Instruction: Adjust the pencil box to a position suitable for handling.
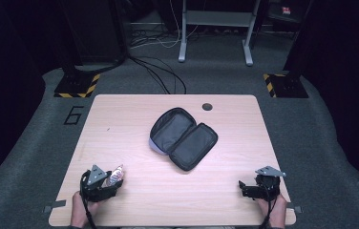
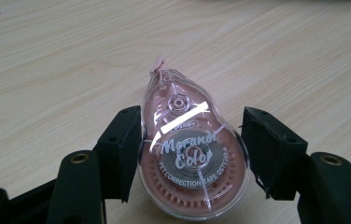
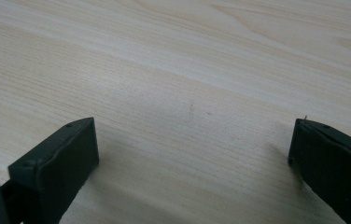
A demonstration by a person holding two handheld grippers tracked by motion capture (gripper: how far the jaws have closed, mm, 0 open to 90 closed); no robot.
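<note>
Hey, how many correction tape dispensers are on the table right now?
1. The pink correction tape sits between the left gripper jaws at the table's near left. Others may be hidden behind the open pencil case.

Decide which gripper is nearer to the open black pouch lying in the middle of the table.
Neither clearly. The left gripper, jaws shut on a pink correction tape, sits near the pouch's front left; the right gripper sits open at its front right, about equally far.
</note>
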